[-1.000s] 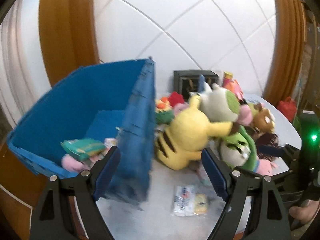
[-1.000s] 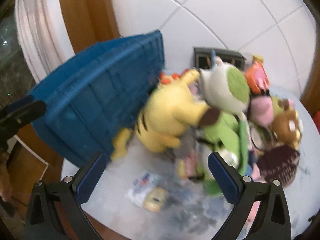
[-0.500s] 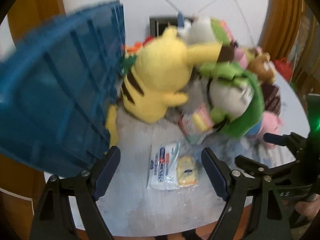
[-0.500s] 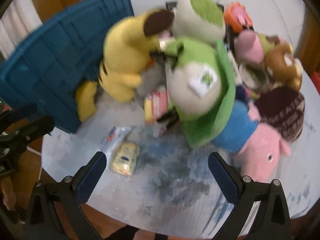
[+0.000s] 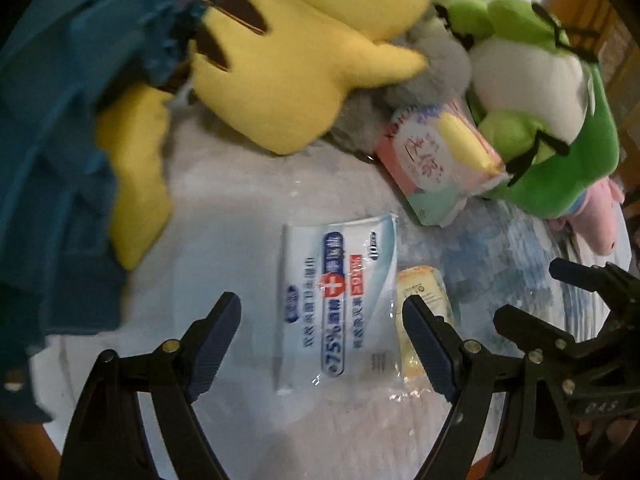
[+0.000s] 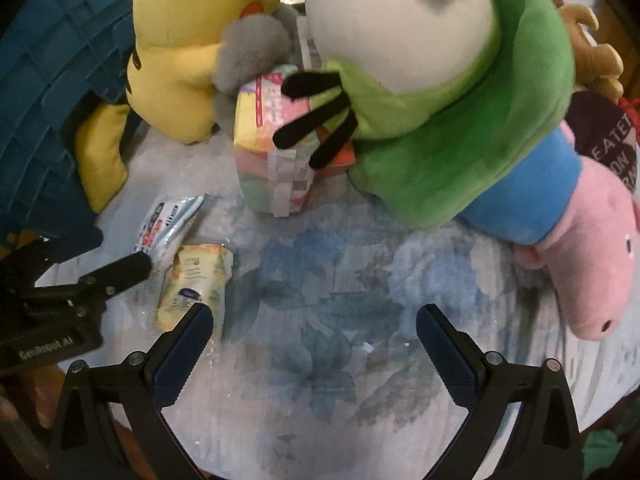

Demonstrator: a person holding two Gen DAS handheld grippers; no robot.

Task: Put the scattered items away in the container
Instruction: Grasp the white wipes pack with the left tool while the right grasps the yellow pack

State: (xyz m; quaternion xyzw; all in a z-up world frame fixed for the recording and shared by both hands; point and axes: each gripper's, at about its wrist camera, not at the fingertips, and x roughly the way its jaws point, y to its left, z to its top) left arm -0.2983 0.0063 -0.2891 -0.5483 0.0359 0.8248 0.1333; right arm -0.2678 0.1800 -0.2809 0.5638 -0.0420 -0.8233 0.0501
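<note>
A flat white and blue wipes pack [image 5: 338, 304] lies on the table between the fingers of my open left gripper [image 5: 320, 312], which hangs just above it. A small yellow packet [image 5: 424, 296] lies beside it, partly behind the right finger. In the right wrist view the wipes pack [image 6: 172, 224] and yellow packet [image 6: 196, 284] lie at the left, with my open right gripper [image 6: 312, 324] over bare tablecloth. The blue crate [image 5: 52, 152] stands at the left. The left gripper's fingers [image 6: 116, 276] show at the left edge.
A yellow plush [image 5: 288, 48], a green and white frog plush [image 6: 432, 92], a pink plush [image 6: 592, 264] and a pastel tissue pack [image 6: 272, 152] crowd the far side. The floral tablecloth [image 6: 328, 312] ends at a round front edge.
Both grippers have dropped toward the table and tilted downward. The crate's inside is out of sight, and the wipes pack and yellow packet now lie close under the left gripper.
</note>
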